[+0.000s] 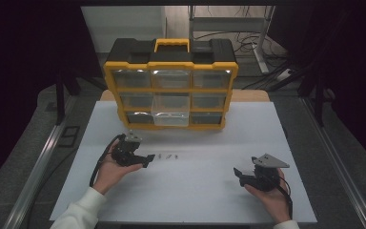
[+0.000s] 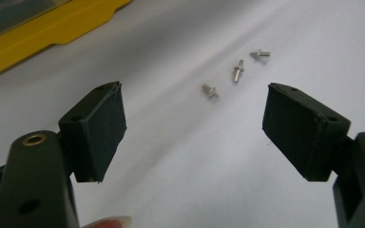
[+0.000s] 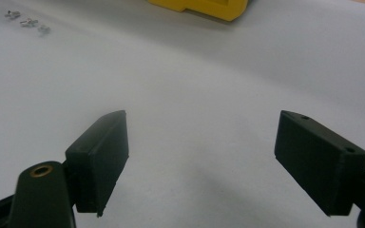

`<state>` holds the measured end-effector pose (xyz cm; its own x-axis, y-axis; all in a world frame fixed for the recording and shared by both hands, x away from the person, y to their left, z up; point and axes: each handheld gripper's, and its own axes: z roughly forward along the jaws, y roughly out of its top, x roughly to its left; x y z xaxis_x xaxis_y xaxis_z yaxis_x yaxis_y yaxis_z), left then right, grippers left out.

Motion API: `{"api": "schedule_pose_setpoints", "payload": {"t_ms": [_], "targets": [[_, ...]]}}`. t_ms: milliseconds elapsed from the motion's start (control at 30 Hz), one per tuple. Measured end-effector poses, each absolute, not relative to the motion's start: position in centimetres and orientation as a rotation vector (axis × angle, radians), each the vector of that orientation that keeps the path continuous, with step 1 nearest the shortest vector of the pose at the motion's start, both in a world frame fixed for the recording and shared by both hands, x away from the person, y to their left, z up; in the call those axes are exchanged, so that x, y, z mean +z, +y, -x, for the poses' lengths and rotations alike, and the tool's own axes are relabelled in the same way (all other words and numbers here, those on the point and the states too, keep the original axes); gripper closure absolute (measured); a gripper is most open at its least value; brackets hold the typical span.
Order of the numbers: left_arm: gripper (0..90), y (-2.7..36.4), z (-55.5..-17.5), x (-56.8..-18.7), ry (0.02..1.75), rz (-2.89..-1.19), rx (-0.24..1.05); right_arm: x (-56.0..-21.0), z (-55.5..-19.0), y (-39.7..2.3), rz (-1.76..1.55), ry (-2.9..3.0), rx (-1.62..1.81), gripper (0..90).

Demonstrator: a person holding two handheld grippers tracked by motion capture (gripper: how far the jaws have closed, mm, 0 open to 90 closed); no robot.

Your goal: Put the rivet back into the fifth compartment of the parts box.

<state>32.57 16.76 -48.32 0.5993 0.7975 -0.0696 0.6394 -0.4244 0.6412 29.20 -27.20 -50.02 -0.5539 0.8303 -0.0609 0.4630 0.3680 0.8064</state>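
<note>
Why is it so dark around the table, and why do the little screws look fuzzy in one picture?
In the high view, light falls on the white table while the room at both sides stays nearly black. In the left gripper view, the three screws look fairly sharp. In the right gripper view they sit far off in the top corner, small and out of focus, and the yellow box is soft too.

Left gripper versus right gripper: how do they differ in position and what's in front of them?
The left gripper sits close to the three small screws, jaws pointed at them; the right gripper is far from them, over bare table. The right gripper carries a grey plate on top; the left one's top looks different. Both stand open, holding nothing.
</note>
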Motion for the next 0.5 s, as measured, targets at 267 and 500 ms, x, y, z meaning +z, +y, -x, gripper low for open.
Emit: {"api": "schedule_pose_setpoints", "payload": {"t_ms": [267,500], "targets": [[23.2,15.7,-33.4,-48.7,1.136,-2.219,0.314,-50.0,-29.2,-27.2,-1.121,2.169,1.063,19.4],[23.6,15.1,-34.2,-48.7,1.153,-2.224,0.303,-50.0,-29.2,-27.2,-1.124,2.168,1.064,19.4]]}}
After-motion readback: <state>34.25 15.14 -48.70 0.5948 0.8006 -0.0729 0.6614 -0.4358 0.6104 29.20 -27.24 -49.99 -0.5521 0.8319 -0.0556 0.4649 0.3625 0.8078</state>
